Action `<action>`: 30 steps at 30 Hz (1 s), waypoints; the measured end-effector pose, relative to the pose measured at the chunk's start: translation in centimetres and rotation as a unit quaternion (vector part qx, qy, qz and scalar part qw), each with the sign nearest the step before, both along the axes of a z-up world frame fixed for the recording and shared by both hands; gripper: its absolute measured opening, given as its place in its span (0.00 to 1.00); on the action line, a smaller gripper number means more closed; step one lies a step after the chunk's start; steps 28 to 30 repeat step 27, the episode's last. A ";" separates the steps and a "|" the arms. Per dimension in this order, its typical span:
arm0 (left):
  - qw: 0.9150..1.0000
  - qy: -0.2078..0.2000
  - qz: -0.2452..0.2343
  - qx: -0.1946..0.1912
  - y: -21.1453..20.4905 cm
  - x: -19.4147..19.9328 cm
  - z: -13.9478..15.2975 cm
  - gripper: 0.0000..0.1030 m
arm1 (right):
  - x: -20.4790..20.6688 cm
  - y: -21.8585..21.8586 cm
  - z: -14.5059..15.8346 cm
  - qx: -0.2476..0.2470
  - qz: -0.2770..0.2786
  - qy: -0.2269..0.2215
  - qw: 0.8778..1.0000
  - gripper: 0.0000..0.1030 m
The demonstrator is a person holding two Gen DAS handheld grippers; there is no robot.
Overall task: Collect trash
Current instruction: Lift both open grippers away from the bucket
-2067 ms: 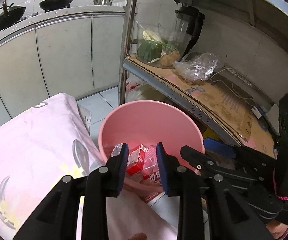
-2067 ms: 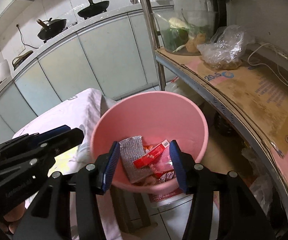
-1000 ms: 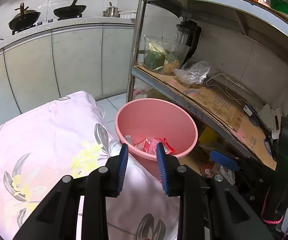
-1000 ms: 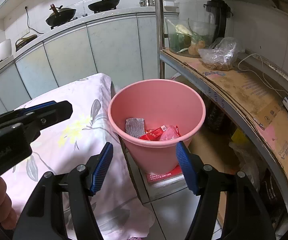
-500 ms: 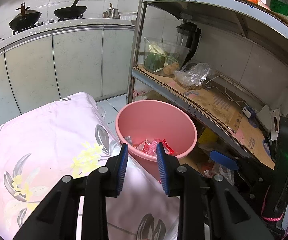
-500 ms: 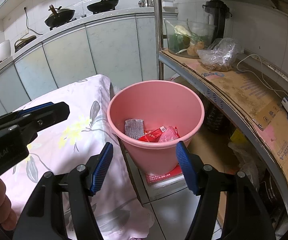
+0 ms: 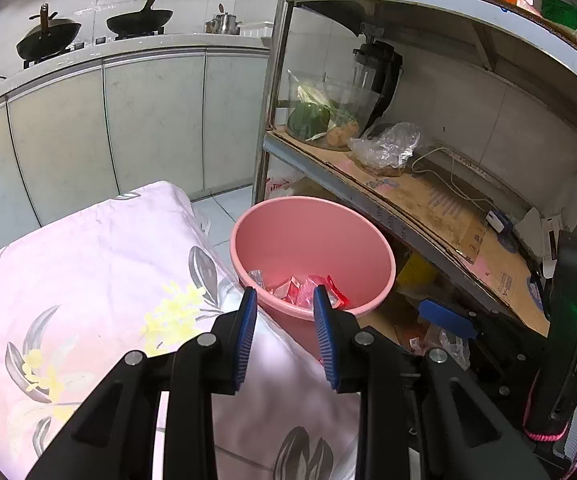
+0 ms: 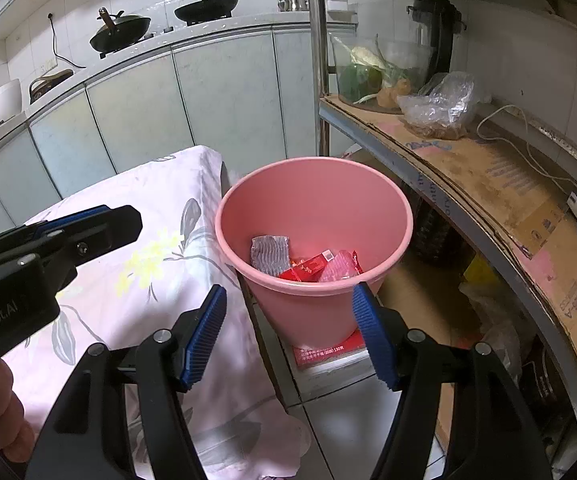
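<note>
Floral cloth (image 7: 100,280) lay to the left of and below the left gripper (image 7: 284,300), covering a raised surface with no loose item visible on it. Left gripper: jaws narrowly parted, nothing between them, aimed down toward the near rim of the pink bin (image 7: 372,240), which stood just ahead and slightly right of its tips. Bin contents, from the right wrist view: silver foil wrapper (image 8: 270,254) on the left, red packet (image 8: 308,267) in the middle, pink wrapper (image 8: 340,266) on the right, all at the bottom. Right gripper (image 8: 290,306): jaws wide, empty, the bin framed between the fingers, directly ahead and below. Bin upright, mouth up, so any drop must come from above; right gripper judged nearer and better centred over it. Metal shelf (image 8: 428,148) ran to the right of both grippers, bearing a clear plastic bag (image 8: 438,106). Trash already in the bin; no further piece was identifiable on the cloth.
</note>
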State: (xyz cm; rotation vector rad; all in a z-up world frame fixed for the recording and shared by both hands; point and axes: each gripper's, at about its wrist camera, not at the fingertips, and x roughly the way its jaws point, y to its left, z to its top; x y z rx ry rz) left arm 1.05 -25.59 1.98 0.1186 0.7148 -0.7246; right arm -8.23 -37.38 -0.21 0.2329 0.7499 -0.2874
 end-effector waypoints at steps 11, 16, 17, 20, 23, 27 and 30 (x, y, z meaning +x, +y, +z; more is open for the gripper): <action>1.000 0.005 0.002 0.004 -0.2 0.2 -0.5 0.27 | 0.3 0.1 -0.7 0.006 0.000 0.006 1.000 0.64; 1.000 0.004 0.002 0.005 -0.2 0.2 -0.5 0.27 | 0.3 0.1 -0.8 0.007 -0.001 0.007 1.000 0.64; 1.000 0.000 0.002 0.004 -0.1 0.2 -0.5 0.27 | 0.3 0.1 -0.9 0.008 -0.001 0.008 1.000 0.64; 1.000 0.001 -0.002 0.006 -0.2 0.1 -0.7 0.27 | 0.4 0.1 -1.0 0.009 -0.001 0.009 1.000 0.64; 1.000 0.006 -0.005 0.009 -0.3 0.2 -0.9 0.27 | 0.5 0.1 -1.1 0.009 0.000 0.009 1.000 0.64; 1.000 0.012 -0.004 0.009 -0.3 0.4 -1.1 0.27 | 0.5 0.1 -1.2 0.011 -0.001 0.011 1.000 0.64; 1.000 0.012 -0.004 0.009 -0.3 0.4 -1.1 0.27 | 0.5 0.1 -1.2 0.011 -0.001 0.011 1.000 0.64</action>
